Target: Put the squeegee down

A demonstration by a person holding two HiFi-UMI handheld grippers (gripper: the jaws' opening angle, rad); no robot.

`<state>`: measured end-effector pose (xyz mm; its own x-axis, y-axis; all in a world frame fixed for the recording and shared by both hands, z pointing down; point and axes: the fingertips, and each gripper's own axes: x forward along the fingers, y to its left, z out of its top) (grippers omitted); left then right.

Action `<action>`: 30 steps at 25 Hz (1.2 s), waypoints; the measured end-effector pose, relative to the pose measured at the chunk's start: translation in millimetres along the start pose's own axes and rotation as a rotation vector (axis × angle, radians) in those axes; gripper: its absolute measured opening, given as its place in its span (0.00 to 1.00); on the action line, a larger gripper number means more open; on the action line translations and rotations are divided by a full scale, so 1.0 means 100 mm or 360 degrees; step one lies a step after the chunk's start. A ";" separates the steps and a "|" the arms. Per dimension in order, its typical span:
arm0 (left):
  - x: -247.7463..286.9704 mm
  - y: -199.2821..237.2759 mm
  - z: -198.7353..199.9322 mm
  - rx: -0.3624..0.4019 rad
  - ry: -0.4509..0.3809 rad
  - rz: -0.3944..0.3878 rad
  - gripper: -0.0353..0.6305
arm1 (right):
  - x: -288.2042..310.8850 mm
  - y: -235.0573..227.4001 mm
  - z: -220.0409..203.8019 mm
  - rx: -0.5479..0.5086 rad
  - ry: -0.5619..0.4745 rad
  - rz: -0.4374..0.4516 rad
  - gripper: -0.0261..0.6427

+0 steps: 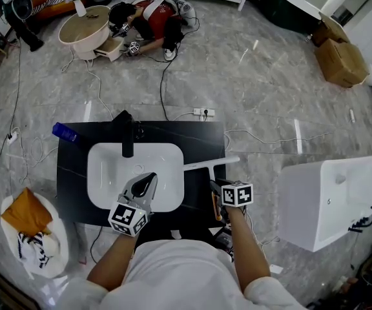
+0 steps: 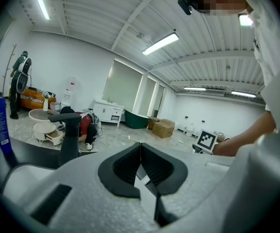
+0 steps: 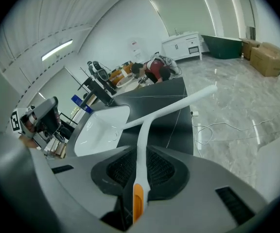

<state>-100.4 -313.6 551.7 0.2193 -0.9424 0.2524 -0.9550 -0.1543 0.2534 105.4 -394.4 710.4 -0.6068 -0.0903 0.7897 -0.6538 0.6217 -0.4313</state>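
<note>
A blue bottle [image 1: 64, 132] stands at the back left corner of the dark counter [image 1: 199, 141]. A black faucet [image 1: 127, 134] rises behind the white sink [image 1: 105, 192]. The left gripper [image 1: 144, 185] hovers over the basin, its jaws pressed together on nothing.

The squeegee [image 1: 208, 165] is over the right part of the counter. Its blade runs from the sink's right rim to past the counter's right edge. The right gripper [image 1: 216, 189] clamps its white handle just above the orange end. Whether the blade touches the counter I cannot tell.

If let go here, the squeegee could tip into the basin or slide off the right edge, since both blade ends seem to lack support.
</note>
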 end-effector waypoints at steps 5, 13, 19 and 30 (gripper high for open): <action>0.00 0.00 0.00 -0.0006 0.0001 -0.0004 0.08 | 0.05 -0.06 -0.05 0.0021 0.0034 -0.0050 0.12; 0.02 -0.02 -0.06 -0.0021 0.0007 -0.0015 0.08 | 0.15 -0.19 -0.07 -0.0010 0.0084 -0.0162 0.12; 0.02 -0.04 -0.07 -0.0031 0.0011 -0.0023 0.08 | 0.17 -0.20 -0.07 -0.0029 0.0105 -0.0214 0.12; -0.07 0.02 -0.08 -0.0047 -0.0003 -0.0038 0.08 | 0.01 -0.14 0.06 -0.0016 -0.0041 -0.0224 0.19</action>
<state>-102.5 -304.7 558.4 0.2416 -0.9392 0.2440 -0.9432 -0.1681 0.2866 110.8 -408.0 714.5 -0.5210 -0.1973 0.8304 -0.7288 0.6093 -0.3125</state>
